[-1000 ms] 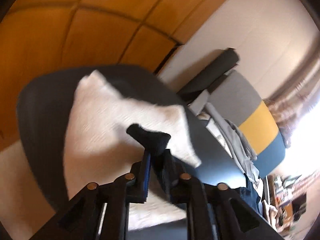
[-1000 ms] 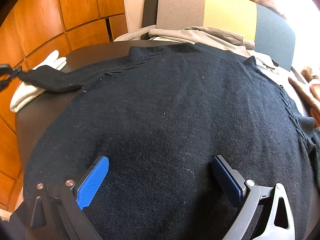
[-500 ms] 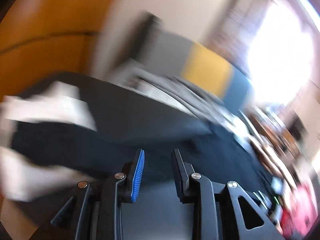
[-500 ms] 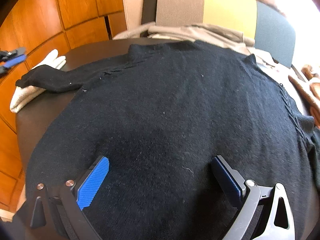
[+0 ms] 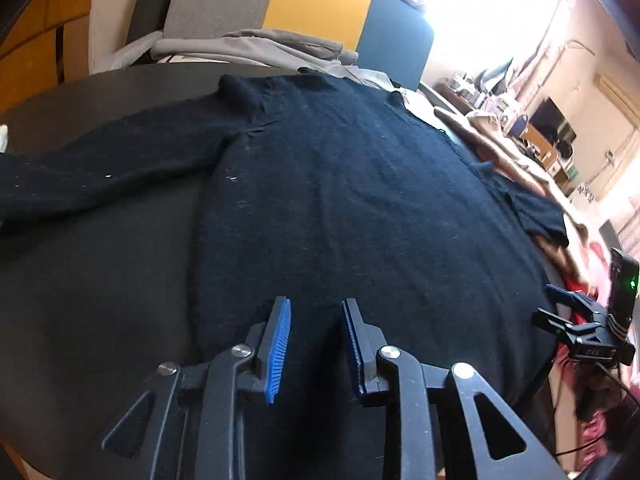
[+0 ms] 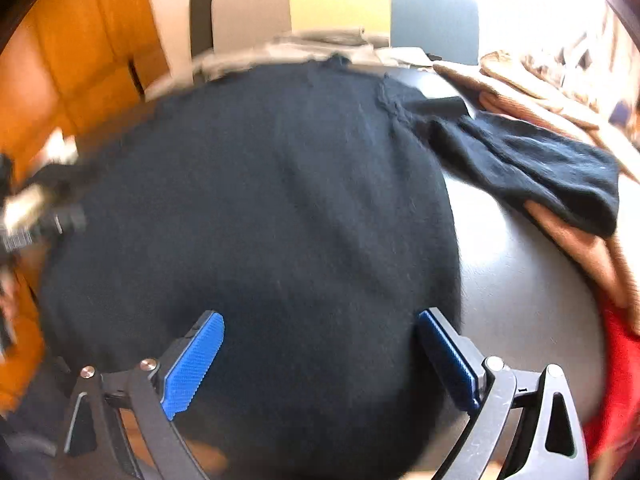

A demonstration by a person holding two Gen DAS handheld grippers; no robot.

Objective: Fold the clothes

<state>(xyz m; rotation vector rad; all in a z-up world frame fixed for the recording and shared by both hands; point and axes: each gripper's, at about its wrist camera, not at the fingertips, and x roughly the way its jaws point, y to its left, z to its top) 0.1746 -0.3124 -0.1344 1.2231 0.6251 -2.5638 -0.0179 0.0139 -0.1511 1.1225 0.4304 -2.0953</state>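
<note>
Both jaws stand apart with nothing between them: the left gripper [image 5: 316,344] keeps a narrow gap between its blue pads, while the right gripper [image 6: 320,360] is spread wide, and each hovers over the near hem of the black sweater [image 5: 340,208]. That sweater lies flat on the dark round table [image 5: 100,264], collar away from the cameras and toward the chair [image 5: 280,12] with grey, yellow and blue panels, on whose seat grey clothing [image 5: 248,44] is heaped. Only the left wrist view shows the sweater's left sleeve [image 5: 104,168] stretched straight out across the tabletop, its fine knit flecked with pale lint; it also catches the right gripper at its right edge. Only the right wrist view shows the right sleeve [image 6: 532,172] in full, angled outward past the table's rim and resting on tan fabric [image 6: 572,236], with something red [image 6: 616,380] below that. The right view is smeared by motion, so the blurred pale and dark shapes at its left edge are perhaps the left gripper, though that cannot be told for certain. The sweater's body looks smooth and evenly spread, covering most of the table, with raised seams where the sleeves join the shoulders.
</note>
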